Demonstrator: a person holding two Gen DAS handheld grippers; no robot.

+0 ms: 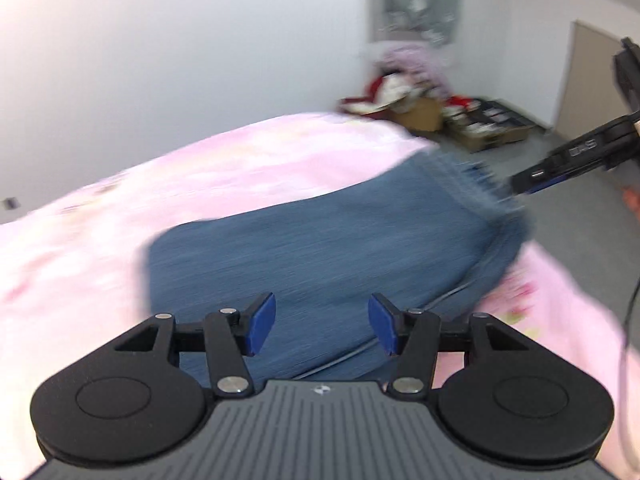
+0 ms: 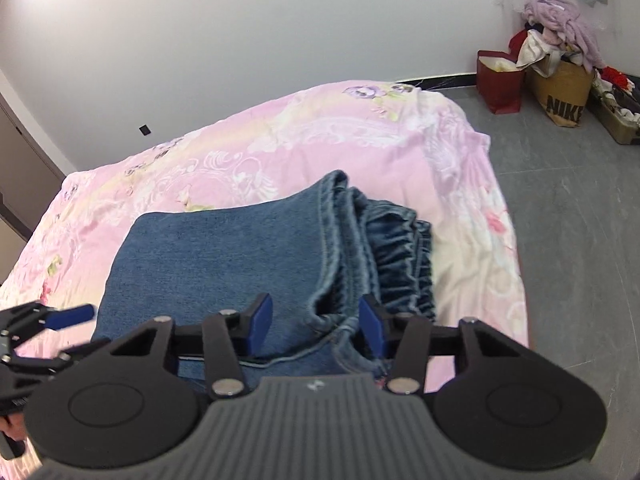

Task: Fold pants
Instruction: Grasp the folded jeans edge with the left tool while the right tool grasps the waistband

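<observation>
The blue denim jeans lie folded into a stacked bundle on a bed covered by a pink floral bedspread, filling the middle of the right wrist view. Their hems and gathered waistband are piled along the bundle's right edge, close to the bed's right side.

The right gripper sits at the lower centre of its own view, its blue-padded fingers spread apart with the near corner of the denim between them; neither pad visibly presses the cloth. The left gripper shows at the lower left edge of that frame, beside the bundle's left side.

In the left wrist view, which is motion-blurred, the left gripper hovers over the jeans at the lower centre, fingers wide apart and holding nothing. The right gripper enters from the right edge, its tip at the frayed far end of the denim.

Against the white wall at the upper right stand a red bag, a brown Nike bag and a heap of clothes on the grey floor.
</observation>
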